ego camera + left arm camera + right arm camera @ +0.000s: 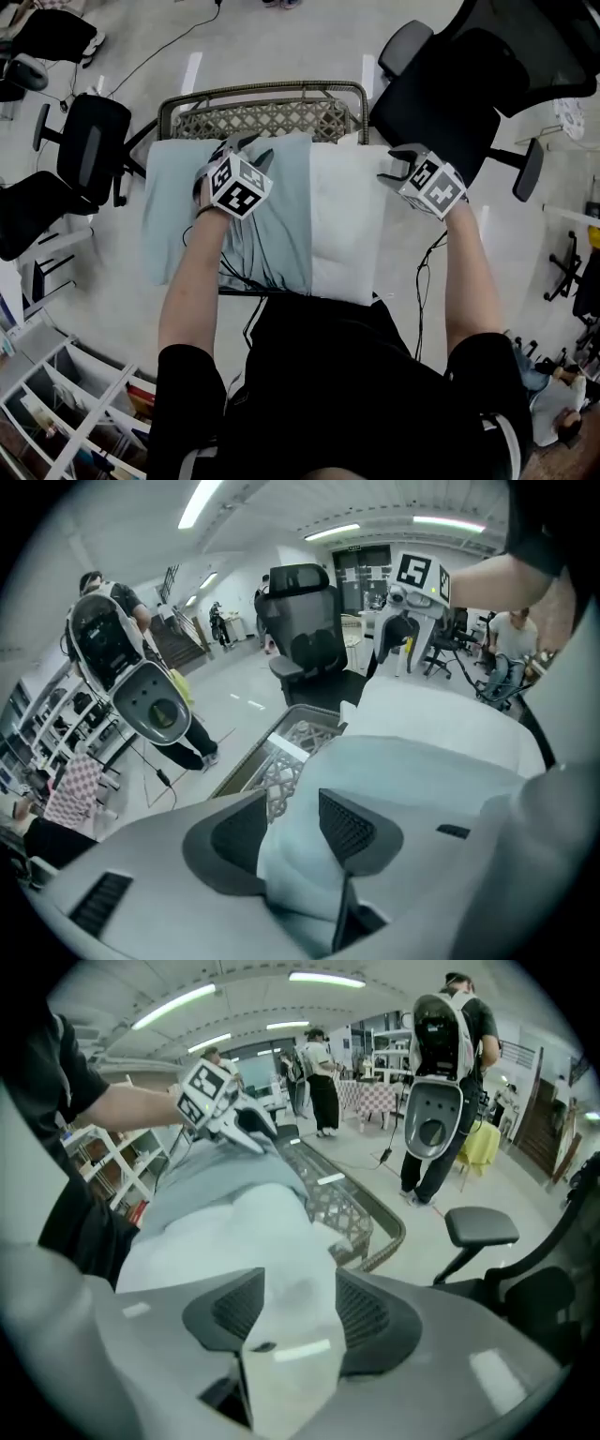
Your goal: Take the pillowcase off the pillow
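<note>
A white pillow [347, 225] lies across a wicker-topped stand [272, 117]. A pale blue-green pillowcase [183, 206] covers its left part, bunched toward the middle, and the right part is bare. My left gripper [246, 150] is over the pillowcase's far edge. In the left gripper view its jaws [292, 817] stand apart with a fold of pillowcase [422, 771] lying between them, not pinched. My right gripper [394, 164] is at the pillow's far right corner. In the right gripper view its jaws [300, 1297] stand apart around the white pillow corner [281, 1241].
A black office chair [450, 94] stands just behind the right gripper, and another [89, 145] to the left of the stand. Cables [427, 272] trail on the floor under the pillow. A person with a backpack [441, 1054] stands farther off. Shelves [66, 394] are at lower left.
</note>
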Demonstrator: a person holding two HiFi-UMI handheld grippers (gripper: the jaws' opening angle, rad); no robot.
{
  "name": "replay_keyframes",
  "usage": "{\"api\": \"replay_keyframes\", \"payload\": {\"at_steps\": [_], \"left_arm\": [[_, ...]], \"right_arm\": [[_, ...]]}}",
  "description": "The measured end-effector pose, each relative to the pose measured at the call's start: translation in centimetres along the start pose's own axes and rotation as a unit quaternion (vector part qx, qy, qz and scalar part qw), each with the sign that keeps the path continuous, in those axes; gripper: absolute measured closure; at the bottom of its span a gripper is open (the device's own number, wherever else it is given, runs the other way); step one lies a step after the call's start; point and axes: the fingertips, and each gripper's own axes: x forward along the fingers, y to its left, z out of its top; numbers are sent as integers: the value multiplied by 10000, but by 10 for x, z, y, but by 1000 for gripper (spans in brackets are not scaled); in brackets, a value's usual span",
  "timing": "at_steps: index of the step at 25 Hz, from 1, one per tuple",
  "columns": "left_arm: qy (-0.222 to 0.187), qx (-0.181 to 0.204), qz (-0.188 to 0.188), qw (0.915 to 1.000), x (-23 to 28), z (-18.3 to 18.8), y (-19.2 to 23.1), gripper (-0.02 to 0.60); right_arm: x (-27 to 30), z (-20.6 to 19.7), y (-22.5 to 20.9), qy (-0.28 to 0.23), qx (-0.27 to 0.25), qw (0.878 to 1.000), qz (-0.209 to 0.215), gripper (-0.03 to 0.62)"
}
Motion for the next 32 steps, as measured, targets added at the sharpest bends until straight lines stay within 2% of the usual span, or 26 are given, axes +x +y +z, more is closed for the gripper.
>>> {"api": "replay_keyframes", "payload": {"at_steps": [2, 4, 8, 9, 12, 14, 17, 19, 21, 27, 32], "left_arm": [[115, 9, -194, 9997, 17, 0, -6, 393], [137, -75, -285, 9995, 26, -2, -5, 385], [7, -351, -545, 9979, 30, -11, -6, 374], [17, -326, -655, 9973, 32, -13, -10, 388], [57, 51, -803, 9967, 36, -13, -19, 501], [99, 322, -679, 9971, 37, -14, -18, 538], [206, 536, -570, 9967, 39, -19, -16, 571], [302, 613, -498, 9964, 35, -25, -12, 574], [376, 579, -432, 9967, 26, -35, -3, 575], [493, 454, -273, 9974, -13, -74, 22, 575], [399, -13, -132, 9991, -29, -90, 42, 575]], "right_arm": [[3, 31, 6, -345, -20, 9993, 132, 302], [22, 53, 18, -314, -215, 9988, 319, 253], [93, 63, 39, 654, -858, 9919, 667, 153], [107, 57, 43, 908, -889, 9883, 843, 133], [125, 40, 52, 1282, -624, 9785, 1489, 137], [124, 39, 60, 1393, -684, 9732, 1695, 186], [117, 37, 70, 1672, -1095, 9655, 1672, 304], [107, 39, 69, 1684, -1247, 9651, 1569, 373], [94, 41, 66, 1485, -1128, 9695, 1592, 418], [65, 41, 64, 1044, -673, 9740, 1895, 442], [60, 40, 41, 879, -668, 9799, 1662, 441]]}}
